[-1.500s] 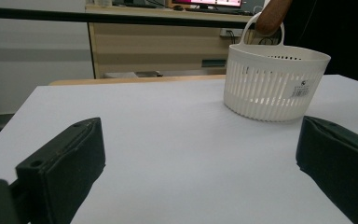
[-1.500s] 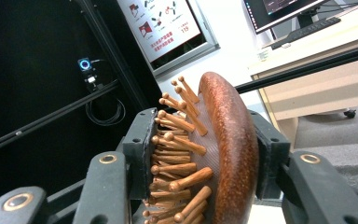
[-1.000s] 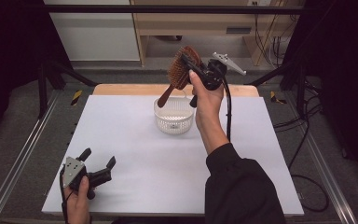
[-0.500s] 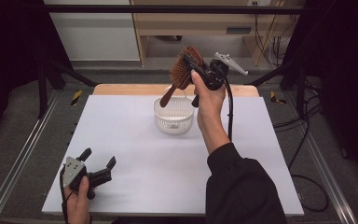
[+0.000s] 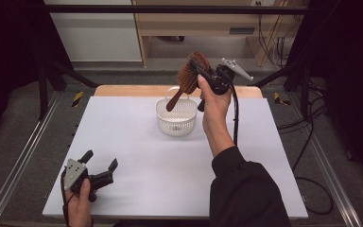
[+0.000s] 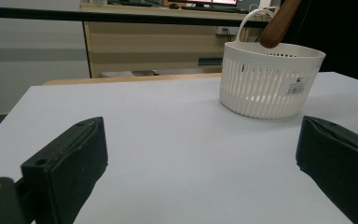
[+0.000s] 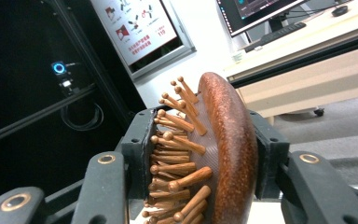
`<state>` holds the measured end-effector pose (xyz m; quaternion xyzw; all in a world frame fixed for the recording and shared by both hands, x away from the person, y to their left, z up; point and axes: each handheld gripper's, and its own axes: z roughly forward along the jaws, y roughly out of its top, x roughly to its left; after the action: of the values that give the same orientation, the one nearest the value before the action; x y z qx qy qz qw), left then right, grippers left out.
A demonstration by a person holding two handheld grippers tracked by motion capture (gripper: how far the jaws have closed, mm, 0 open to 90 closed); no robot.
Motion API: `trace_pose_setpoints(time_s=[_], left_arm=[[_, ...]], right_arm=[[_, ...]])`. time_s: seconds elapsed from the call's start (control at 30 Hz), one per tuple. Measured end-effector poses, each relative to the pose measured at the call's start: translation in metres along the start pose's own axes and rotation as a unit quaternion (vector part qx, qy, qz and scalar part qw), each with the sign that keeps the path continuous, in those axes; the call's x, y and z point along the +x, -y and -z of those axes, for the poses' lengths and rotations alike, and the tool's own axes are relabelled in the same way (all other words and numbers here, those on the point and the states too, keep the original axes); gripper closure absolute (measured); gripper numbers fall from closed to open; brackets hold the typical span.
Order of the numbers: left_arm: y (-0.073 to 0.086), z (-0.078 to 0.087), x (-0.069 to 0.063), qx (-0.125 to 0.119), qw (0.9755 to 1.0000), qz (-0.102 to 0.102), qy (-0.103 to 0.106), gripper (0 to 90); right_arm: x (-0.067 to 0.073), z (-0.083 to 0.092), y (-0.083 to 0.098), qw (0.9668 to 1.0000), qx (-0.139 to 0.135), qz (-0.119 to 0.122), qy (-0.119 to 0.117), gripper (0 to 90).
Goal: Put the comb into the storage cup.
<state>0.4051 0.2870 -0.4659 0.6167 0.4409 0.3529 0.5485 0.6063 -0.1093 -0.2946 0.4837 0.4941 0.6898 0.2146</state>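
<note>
The right gripper clamped a wooden hairbrush by its head, a white basket just below it.

Basket sits toward the far edge of the table, hairbrush up above it, left gripper down by the near left corner.

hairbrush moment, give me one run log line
right gripper: shut on hairbrush head, handle down over basket | left gripper: open, low on table
</note>
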Motion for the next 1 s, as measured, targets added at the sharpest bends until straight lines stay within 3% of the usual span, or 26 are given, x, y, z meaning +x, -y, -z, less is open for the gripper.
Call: trace_pose_setpoints(time_s=[1.0], left_arm=[[0.001,-0.001,-0.001,0.002,1.0000,-0.001,0.006,1.9]], right_arm=[[-0.024,-0.002,0.049,0.9996,0.019,-0.016,0.010,50.6]])
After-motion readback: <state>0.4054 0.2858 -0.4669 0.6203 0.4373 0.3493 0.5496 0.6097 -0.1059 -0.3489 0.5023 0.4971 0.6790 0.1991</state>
